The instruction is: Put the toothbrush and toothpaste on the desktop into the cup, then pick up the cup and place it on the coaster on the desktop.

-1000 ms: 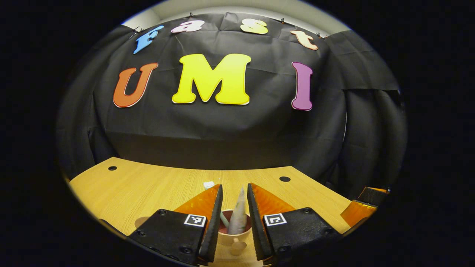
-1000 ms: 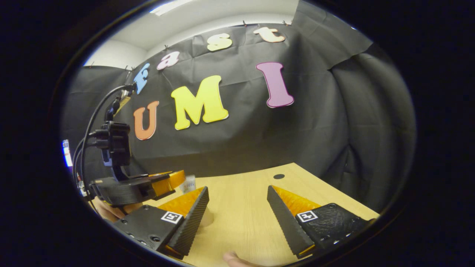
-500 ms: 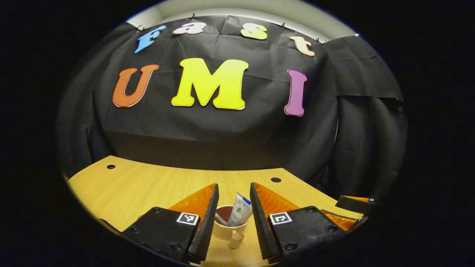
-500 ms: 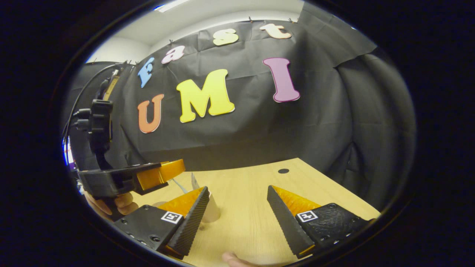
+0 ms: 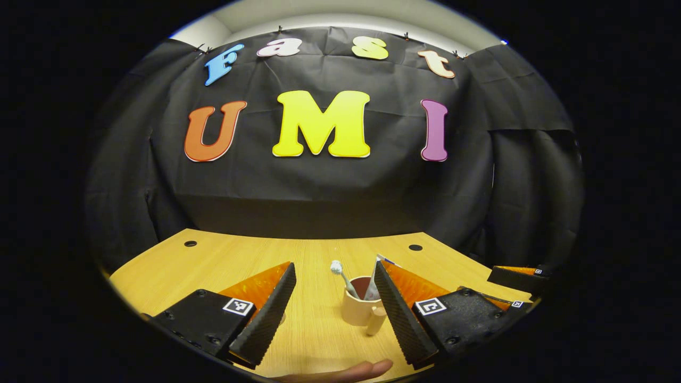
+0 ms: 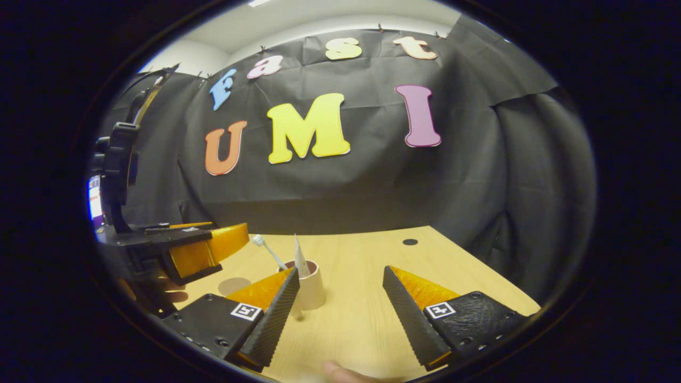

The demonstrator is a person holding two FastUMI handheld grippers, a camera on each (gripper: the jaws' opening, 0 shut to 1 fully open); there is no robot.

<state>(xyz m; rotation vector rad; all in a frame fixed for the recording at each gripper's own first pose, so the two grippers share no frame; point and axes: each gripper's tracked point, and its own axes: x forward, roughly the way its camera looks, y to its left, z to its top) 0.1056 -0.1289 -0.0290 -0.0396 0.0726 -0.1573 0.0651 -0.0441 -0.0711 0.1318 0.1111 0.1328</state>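
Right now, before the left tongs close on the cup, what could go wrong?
1. The cup sits off-centre in the open left tongs, near one finger; closing may shove or tip it.
2. The toothbrush and toothpaste lean above the rim; a jolt could spill them.

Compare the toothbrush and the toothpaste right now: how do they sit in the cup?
The toothbrush leans left, a thin stem with a small head; the toothpaste stands nearly upright, a flat tube tapering to a point. Both stick out of the cup on the desk.
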